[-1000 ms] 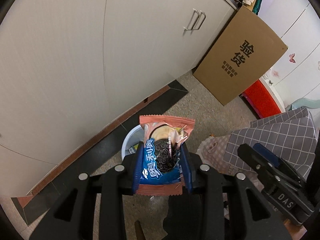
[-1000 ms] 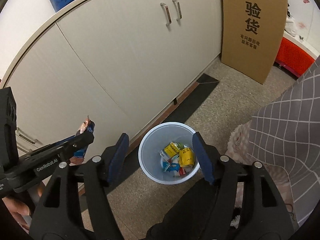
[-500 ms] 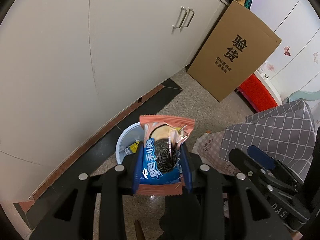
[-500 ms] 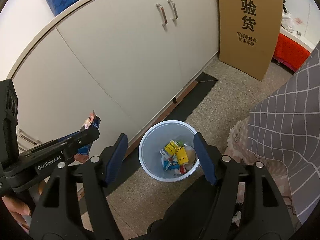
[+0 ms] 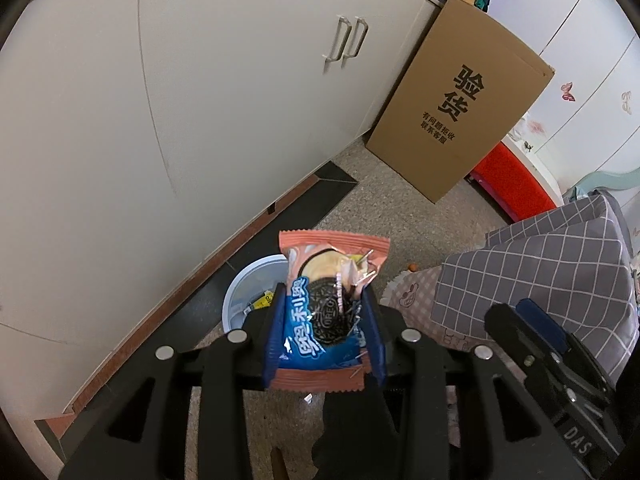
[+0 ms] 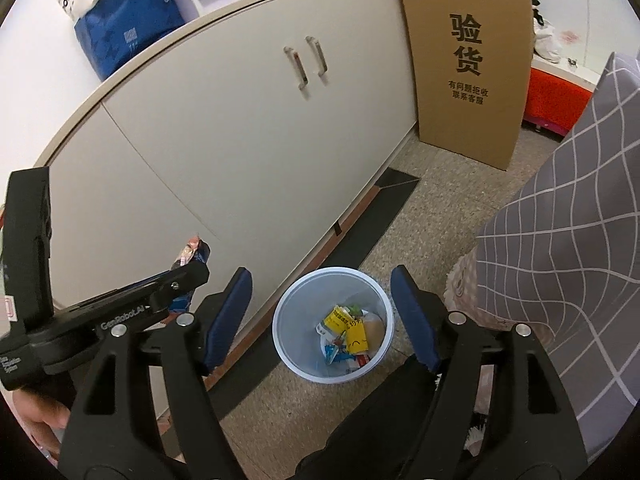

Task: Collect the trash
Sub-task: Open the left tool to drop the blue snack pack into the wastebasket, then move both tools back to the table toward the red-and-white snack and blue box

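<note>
**Cookie wrapper held above the bin, drop not yet made**

Left wrist view: the left gripper [image 5: 326,334] has its blue jaws pinching an Oreo cookie wrapper [image 5: 326,312], pink at both sealed ends and blue in the middle, torn open at the top. The jaws have just been easing apart a little, yet the pads press on the wrapper's two sides and it stands upright between them. Beyond and below it sits the white trash bin [image 5: 256,284], partly hidden by the wrapper, on the speckled floor beside the cream cabinet [image 5: 200,100]. A cardboard box [image 5: 460,108] leans against the cabinet's far end. The right gripper's black body shows at the lower right, near a grey checked cloth [image 5: 552,272].

Right wrist view: the right gripper [image 6: 322,312] has its jaws spread wide with nothing between them; they have just been opening further. Framed between them is the trash bin [image 6: 288,320], with yellow, blue and white wrappers lying at its bottom. The left gripper [image 6: 184,280] reaches in from the left with the cookie wrapper [image 6: 192,254] sticking up from its tip, to the left of the bin's rim and above the floor by the cabinet's foot.

The step in hand looks like carrying the wrapper to the bin. The next move calls for bringing the left gripper over the bin's mouth, then parting the jaws fully so the light wrapper falls inside rather than catching a pad or drifting past the rim.
</note>
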Action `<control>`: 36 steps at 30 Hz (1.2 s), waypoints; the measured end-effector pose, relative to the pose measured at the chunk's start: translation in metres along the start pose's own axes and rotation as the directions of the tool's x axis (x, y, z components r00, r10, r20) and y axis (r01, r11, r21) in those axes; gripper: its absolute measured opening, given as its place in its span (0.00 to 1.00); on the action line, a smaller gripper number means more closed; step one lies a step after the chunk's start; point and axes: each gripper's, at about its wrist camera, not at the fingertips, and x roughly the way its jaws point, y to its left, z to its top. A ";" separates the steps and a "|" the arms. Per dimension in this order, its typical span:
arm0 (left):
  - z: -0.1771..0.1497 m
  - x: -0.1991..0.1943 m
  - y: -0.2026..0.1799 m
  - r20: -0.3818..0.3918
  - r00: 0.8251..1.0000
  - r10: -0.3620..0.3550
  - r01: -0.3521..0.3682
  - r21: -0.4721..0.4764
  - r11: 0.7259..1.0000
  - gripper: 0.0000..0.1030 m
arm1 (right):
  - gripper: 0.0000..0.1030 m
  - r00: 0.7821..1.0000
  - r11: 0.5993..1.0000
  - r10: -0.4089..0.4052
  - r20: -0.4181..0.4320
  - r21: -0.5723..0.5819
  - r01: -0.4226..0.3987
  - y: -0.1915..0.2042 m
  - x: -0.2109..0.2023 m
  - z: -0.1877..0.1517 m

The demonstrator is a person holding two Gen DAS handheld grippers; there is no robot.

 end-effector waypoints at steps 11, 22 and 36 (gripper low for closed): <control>-0.004 -0.009 -0.001 0.000 0.999 0.051 -0.051 -0.018 0.999 0.69 | 0.69 1.000 1.000 0.005 0.001 0.023 -0.005 -0.008 -0.012 -0.004; -0.010 -0.060 -0.032 0.074 0.997 0.017 -0.018 0.017 1.000 0.69 | 0.70 0.994 0.999 0.035 0.100 0.023 -0.038 -0.016 -0.075 0.002; -0.026 -0.146 -0.135 0.242 0.968 -0.071 0.035 0.148 0.988 0.75 | 0.77 0.951 0.997 0.035 0.306 0.054 -0.054 -0.066 -0.200 0.009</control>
